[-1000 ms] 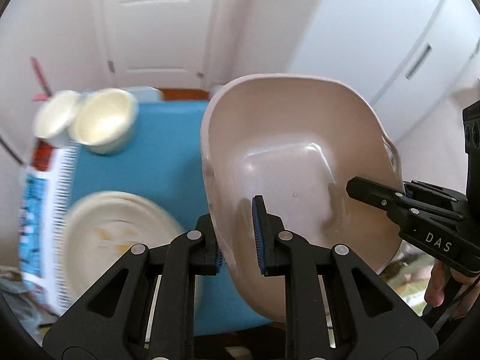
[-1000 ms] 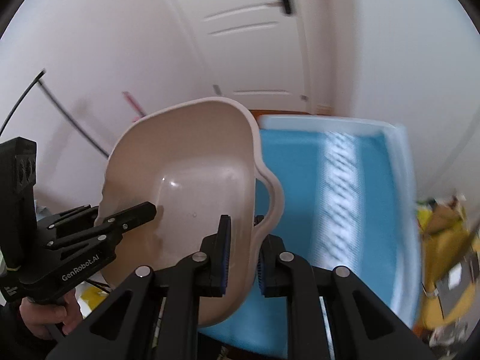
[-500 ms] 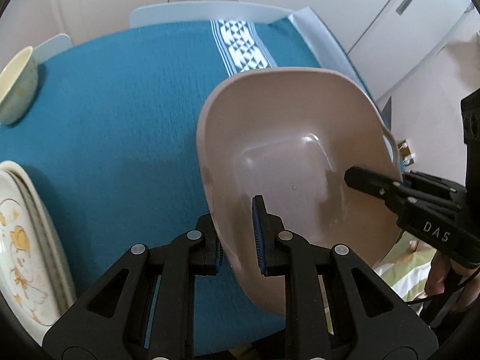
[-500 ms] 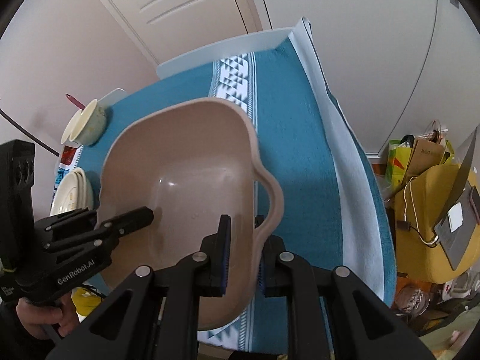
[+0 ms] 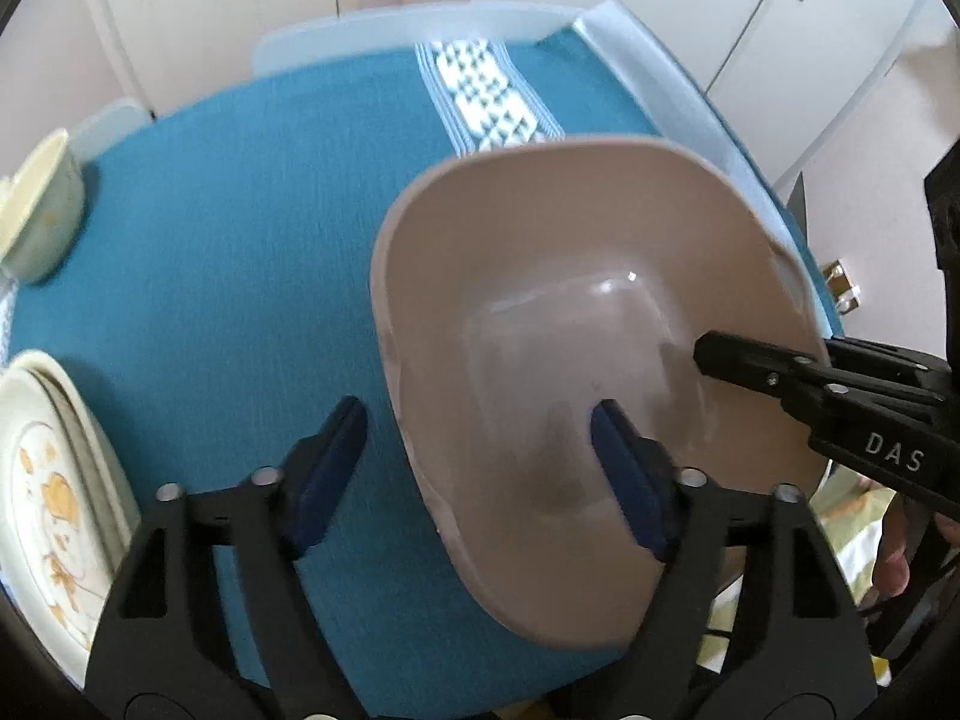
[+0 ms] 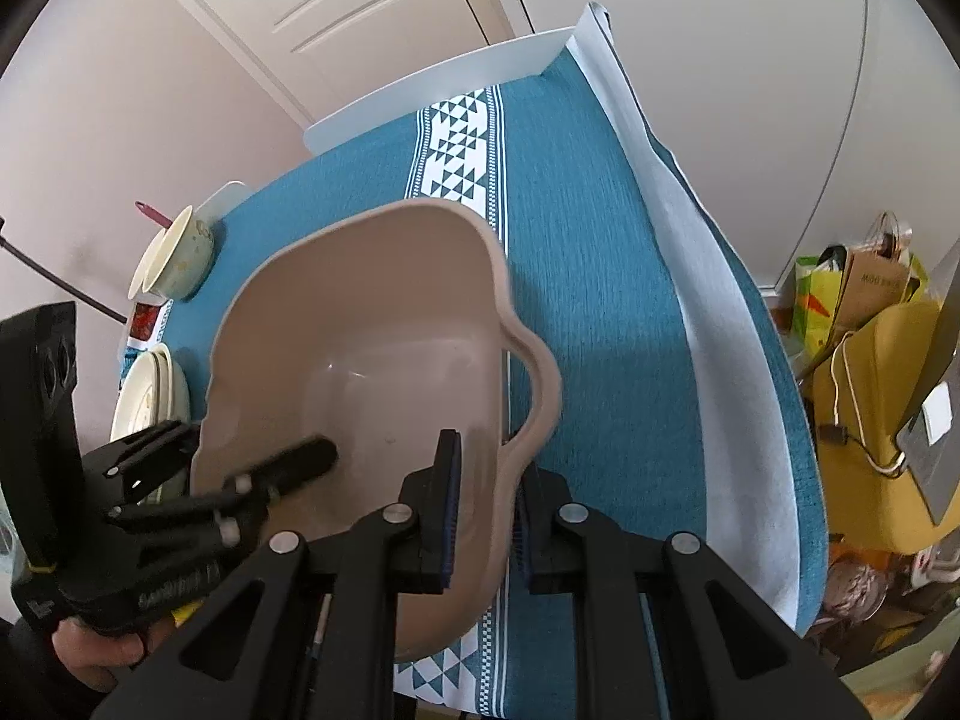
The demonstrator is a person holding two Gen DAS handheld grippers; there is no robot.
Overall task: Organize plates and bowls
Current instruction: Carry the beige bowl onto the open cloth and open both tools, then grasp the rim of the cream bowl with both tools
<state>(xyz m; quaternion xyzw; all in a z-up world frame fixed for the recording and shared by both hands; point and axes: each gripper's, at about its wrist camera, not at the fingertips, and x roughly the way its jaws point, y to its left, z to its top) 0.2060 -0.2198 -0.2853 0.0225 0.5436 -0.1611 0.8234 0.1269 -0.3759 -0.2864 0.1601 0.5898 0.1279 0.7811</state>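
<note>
The left hand-held gripper (image 5: 477, 444) is wide around the beige basin (image 5: 576, 360) rim; the right hand-held gripper (image 6: 485, 507) pinches its handle side.

Landmark: basin (image 5: 576, 360) on the tablecloth (image 5: 228, 276).
Plates (image 5: 42, 480): stacked left of the basin.
Bowl (image 5: 42, 210): placed behind the plates.

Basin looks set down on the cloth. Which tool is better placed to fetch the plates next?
Left, probably. The left tool is open, straddling the basin rim, with the plates on its side. The right tool is clamped on the basin's opposite rim.
</note>
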